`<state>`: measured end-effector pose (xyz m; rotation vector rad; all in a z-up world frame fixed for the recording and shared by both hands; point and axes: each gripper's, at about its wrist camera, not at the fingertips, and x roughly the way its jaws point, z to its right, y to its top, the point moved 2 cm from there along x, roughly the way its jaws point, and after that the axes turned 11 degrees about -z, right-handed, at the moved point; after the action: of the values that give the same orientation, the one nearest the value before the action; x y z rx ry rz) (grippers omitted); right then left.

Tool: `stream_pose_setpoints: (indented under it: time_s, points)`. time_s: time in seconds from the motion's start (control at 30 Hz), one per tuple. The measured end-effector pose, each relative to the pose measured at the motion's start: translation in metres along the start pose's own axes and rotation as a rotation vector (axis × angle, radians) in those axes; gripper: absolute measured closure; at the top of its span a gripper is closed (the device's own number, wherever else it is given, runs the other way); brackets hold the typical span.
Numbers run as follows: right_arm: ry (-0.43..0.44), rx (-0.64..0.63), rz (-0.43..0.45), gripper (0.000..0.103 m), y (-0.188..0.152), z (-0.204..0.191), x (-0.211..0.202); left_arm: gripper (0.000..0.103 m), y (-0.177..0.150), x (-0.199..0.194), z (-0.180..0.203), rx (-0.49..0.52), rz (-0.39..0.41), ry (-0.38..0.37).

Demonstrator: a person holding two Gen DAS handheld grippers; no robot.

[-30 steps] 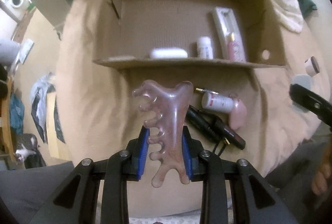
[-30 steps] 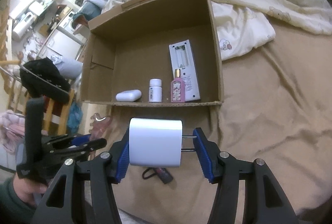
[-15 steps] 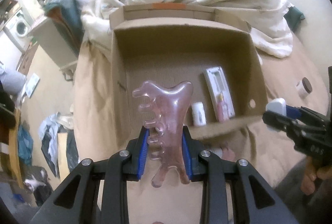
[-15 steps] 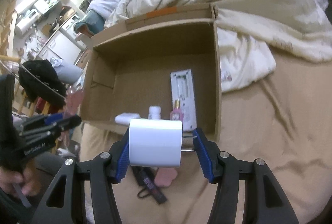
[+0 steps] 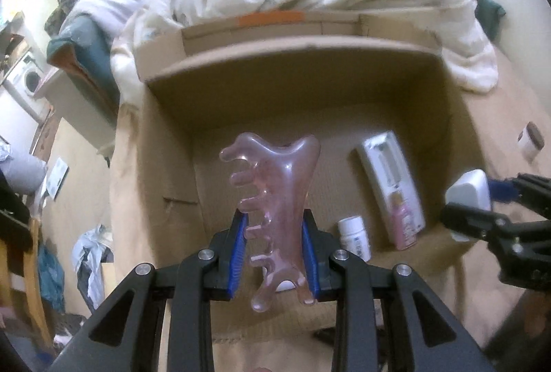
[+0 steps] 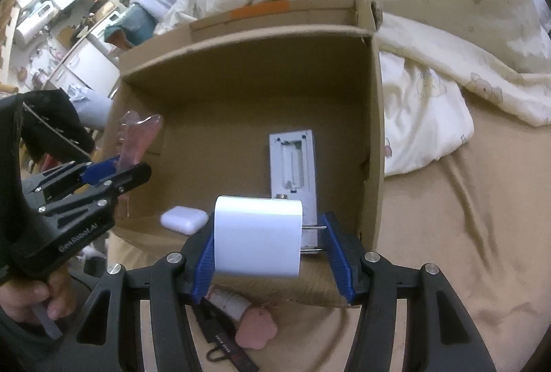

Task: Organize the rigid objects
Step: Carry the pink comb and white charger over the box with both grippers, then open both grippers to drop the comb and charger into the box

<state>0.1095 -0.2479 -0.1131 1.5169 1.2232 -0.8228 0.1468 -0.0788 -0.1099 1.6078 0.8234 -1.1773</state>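
Pink comb [image 5: 275, 203] stands lengthwise between pads, forked end toward box [image 5: 310, 89]

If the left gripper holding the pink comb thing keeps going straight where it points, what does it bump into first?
Probably the bare floor of the cardboard box. The left gripper, shut on the pink comb, points down into the box, left of the white bottle. Depth is hard to judge here.
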Motion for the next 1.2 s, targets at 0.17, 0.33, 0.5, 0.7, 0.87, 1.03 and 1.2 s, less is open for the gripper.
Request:
stream_pose_setpoints:
  time_s: [0.17, 0.33, 0.5, 0.7, 0.87, 1.03, 1.2]
  points:
    - [-0.036, -0.041, -0.034, 0.043, -0.003, -0.009, 0.015, 0.076, 0.002, 0.019, -0.006, -0.045, -0.074, -0.053]
    - [-0.048, -0.056, -0.068, 0.043, -0.005, -0.009, 0.024, 0.076, 0.002, 0.044, -0.007, -0.052, -0.145, -0.040]
    - [-0.054, -0.051, -0.074, 0.043, -0.005, -0.005, 0.027, 0.076, 0.004, 0.056, -0.008, -0.063, -0.180, -0.040]
    - [-0.066, -0.057, -0.069, 0.043, -0.007, -0.006, 0.024, 0.077, 0.006, 0.061, -0.004, -0.046, -0.169, -0.014]
    - [-0.061, -0.045, -0.063, 0.043, -0.004, -0.007, 0.024, 0.076, 0.003, 0.062, -0.004, -0.051, -0.179, -0.013]
    - [-0.057, -0.047, -0.052, 0.040, -0.001, -0.006, 0.021, 0.075, 0.003, 0.066, 0.013, -0.008, -0.195, 0.044]
    - [-0.010, -0.047, 0.049, 0.003, 0.004, -0.007, 0.002, 0.035, 0.003, 0.059, 0.026, 0.023, -0.214, -0.073]
